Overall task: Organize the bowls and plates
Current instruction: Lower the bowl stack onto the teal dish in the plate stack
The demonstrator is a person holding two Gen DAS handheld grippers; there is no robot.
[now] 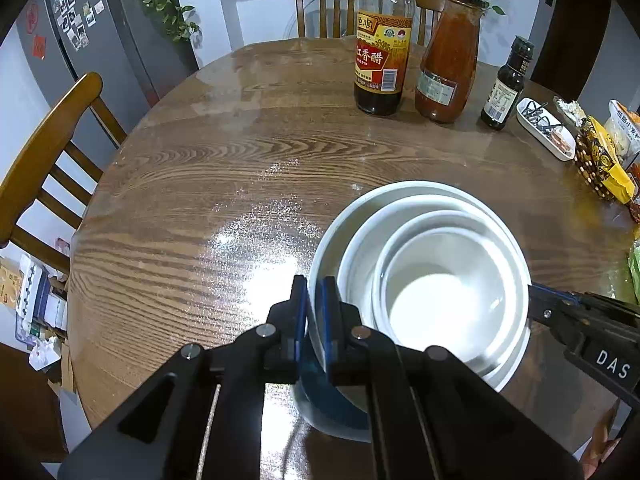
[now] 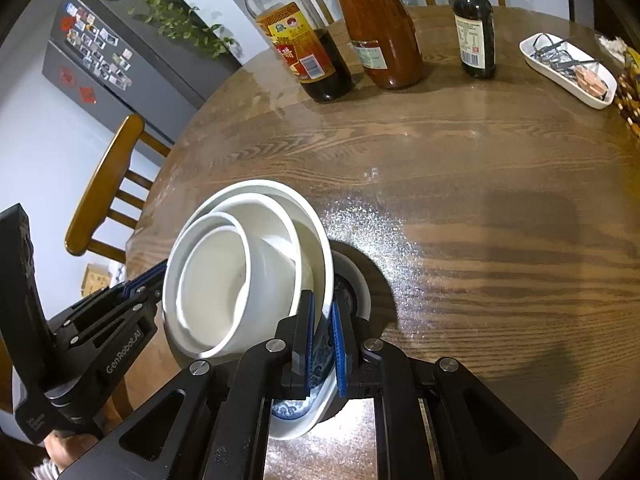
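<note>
A stack of nested white bowls point(image 1: 440, 280) stands near the front of the round wooden table point(image 1: 240, 160). The outer, largest bowl has a blue pattern on its outside. My left gripper point(image 1: 316, 312) is shut on the left rim of the outer bowl. My right gripper point(image 2: 322, 328) is shut on the opposite rim of the same bowl stack point(image 2: 240, 280), and it shows at the right in the left wrist view point(image 1: 560, 308). The left gripper shows at the left in the right wrist view point(image 2: 132, 292). In the right wrist view the stack tilts, with its shadow beneath it.
A vinegar bottle point(image 1: 382, 40), a jar of red sauce point(image 1: 450, 60) and a small dark bottle point(image 1: 506, 84) stand at the back. A white oblong dish point(image 1: 544, 128) and snack packets point(image 1: 604, 164) lie at the right. Wooden chairs point(image 1: 52, 148) stand around the table.
</note>
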